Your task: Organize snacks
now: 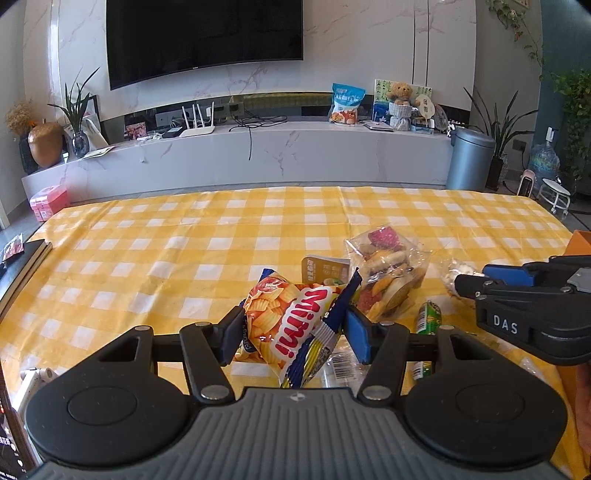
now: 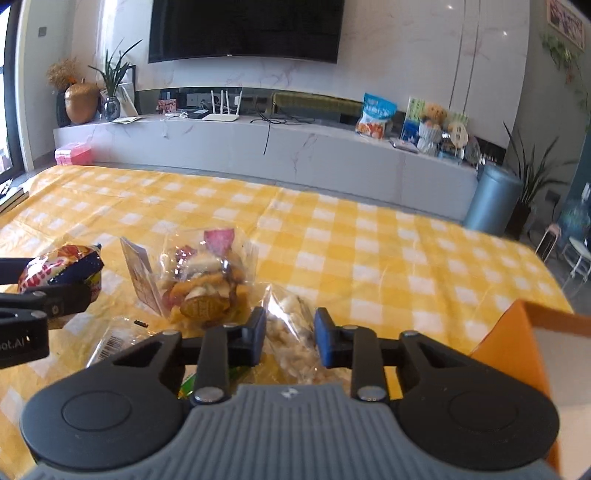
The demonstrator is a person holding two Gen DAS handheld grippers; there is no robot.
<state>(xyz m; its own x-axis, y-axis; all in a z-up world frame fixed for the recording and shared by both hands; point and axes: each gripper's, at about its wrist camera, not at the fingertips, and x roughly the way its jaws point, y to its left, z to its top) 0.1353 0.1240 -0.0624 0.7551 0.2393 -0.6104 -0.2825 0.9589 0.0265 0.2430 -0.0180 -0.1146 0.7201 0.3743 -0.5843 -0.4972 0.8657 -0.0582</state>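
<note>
Left gripper (image 1: pixel 291 328): you pinch the Mimi chip bag (image 1: pixel 284 325).
Right gripper (image 2: pixel 290 338): you squeeze the clear nut bag (image 2: pixel 291 332).
Open room: bare checked tablecloth (image 1: pixel 147 236) beyond the snacks.
Edge: orange box (image 2: pixel 517 339) beside your right gripper.

Both views are taken low and close over the checked tablecloth (image 1: pixel 147 236), faced toward the television (image 2: pixel 245 29). The clear mixed-snack bag (image 1: pixel 388 273) is shared between them.
</note>
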